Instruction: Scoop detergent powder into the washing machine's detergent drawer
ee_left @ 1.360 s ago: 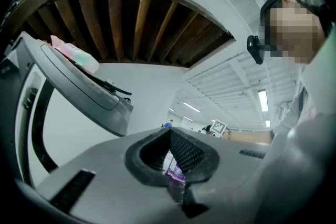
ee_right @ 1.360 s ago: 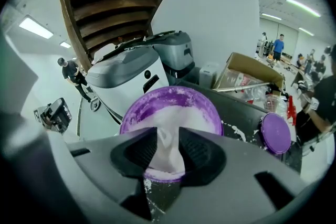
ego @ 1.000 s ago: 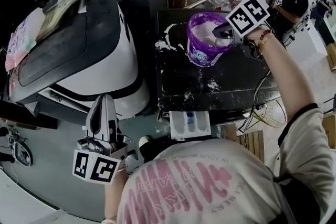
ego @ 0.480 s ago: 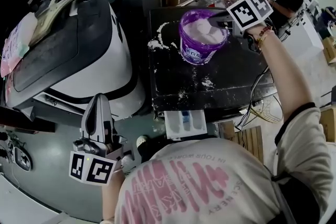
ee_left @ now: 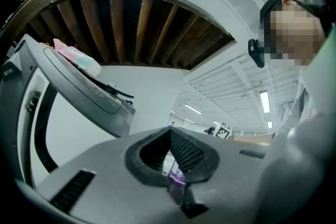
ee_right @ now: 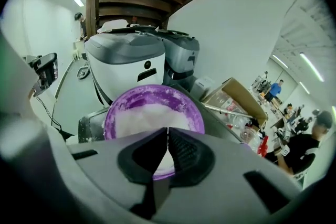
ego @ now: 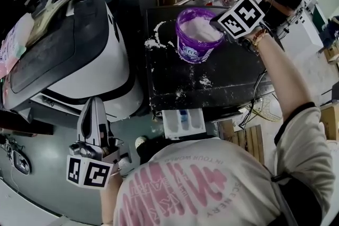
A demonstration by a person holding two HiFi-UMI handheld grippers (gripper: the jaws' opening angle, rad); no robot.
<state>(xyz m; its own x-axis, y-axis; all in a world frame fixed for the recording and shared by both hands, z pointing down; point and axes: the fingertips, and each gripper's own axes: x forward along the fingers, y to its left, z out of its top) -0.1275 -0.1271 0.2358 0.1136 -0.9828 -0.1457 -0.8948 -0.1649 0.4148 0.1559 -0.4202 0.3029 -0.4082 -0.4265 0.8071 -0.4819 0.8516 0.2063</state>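
— The right gripper (ee_right: 168, 131)?
— Jaws clenched tip to tip, nothing seen between them, above the purple tub (ee_right: 152, 113) of powder on the black table (ego: 233, 77).
— The left gripper (ee_left: 169, 136)?
— Clenched too, gripping nothing, well apart from the tub.
— The detergent drawer (ego: 184, 123)?
— Only the head view shows it, open at the table's near edge.

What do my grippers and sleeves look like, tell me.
The left gripper and right gripper share light grey bodies, black ribbed pads and white cubes with black square markers. The T-shirt is white, short-sleeved, pink-printed; a bracelet circles the right wrist.
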